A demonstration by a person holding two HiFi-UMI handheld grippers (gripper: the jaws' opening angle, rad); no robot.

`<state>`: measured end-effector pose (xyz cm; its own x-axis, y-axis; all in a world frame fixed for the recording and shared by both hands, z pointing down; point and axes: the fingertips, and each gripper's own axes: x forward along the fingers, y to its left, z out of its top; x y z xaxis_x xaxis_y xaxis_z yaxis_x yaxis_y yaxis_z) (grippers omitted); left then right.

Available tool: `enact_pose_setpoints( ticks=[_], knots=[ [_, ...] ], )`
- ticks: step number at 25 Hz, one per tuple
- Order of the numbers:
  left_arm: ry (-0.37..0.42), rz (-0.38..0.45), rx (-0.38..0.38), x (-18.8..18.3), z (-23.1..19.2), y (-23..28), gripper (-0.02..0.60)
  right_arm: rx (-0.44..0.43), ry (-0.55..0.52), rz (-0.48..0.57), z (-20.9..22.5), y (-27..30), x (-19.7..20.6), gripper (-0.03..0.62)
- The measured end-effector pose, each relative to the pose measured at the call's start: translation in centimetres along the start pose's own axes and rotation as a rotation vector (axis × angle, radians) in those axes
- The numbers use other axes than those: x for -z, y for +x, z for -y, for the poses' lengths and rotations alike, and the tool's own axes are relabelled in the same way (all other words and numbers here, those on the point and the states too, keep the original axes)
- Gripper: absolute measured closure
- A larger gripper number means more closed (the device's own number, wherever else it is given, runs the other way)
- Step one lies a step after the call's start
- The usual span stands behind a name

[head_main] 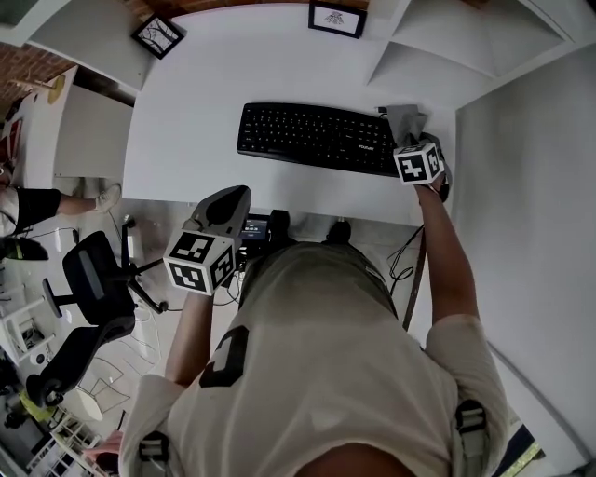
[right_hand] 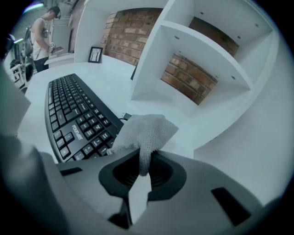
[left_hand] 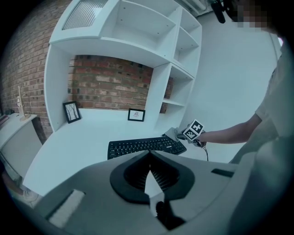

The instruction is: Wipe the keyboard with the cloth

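A black keyboard [head_main: 317,137] lies on the white desk [head_main: 205,112]; I see the keyboard [right_hand: 73,119] also in the right gripper view and, farther off, the keyboard [left_hand: 144,147] in the left gripper view. My right gripper [right_hand: 143,163] is shut on a grey cloth [right_hand: 146,131], which hangs over the keyboard's right end. The cloth [head_main: 406,119] shows just beyond the right gripper [head_main: 419,160] in the head view. My left gripper [head_main: 219,224] is held off the desk's front edge, well short of the keyboard, with its jaws [left_hand: 149,158] shut on nothing.
Two small framed pictures [head_main: 156,35] [head_main: 337,17] stand at the back of the desk. White shelving [left_hand: 138,41] rises behind against a brick wall. A black office chair [head_main: 93,279] stands on the floor at the left. A person [right_hand: 43,32] stands far left.
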<state>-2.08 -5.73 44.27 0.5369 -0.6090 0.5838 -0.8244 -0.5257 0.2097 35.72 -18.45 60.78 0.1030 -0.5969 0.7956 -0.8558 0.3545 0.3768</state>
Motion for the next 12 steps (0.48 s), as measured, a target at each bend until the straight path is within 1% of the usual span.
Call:
enact_pose_setpoints(
  ticks=[2,5,7,9,12],
  knots=[
    [0.000,0.004,-0.011,0.0,0.7,-0.1,0.577,-0.025,0.043,0.052,0.3,-1.6,0.0,0.572],
    [-0.007,0.013,-0.031,0.0,1.8,-0.1,0.577,-0.114,0.176,0.164,0.5,-5.0,0.2,0.572],
    [-0.016,0.019,-0.037,-0.1,2.8,0.1,0.577,-0.207,0.276,0.235,0.2,-8.3,0.5,0.572],
    [-0.028,0.024,-0.030,-0.1,4.3,0.2,0.577,-0.328,0.369,0.295,-1.1,-11.9,0.7,0.572],
    [-0.046,0.032,-0.002,0.0,6.8,0.3,0.578,-0.492,0.459,0.357,-3.8,-16.8,1.0,0.572]
  ],
)
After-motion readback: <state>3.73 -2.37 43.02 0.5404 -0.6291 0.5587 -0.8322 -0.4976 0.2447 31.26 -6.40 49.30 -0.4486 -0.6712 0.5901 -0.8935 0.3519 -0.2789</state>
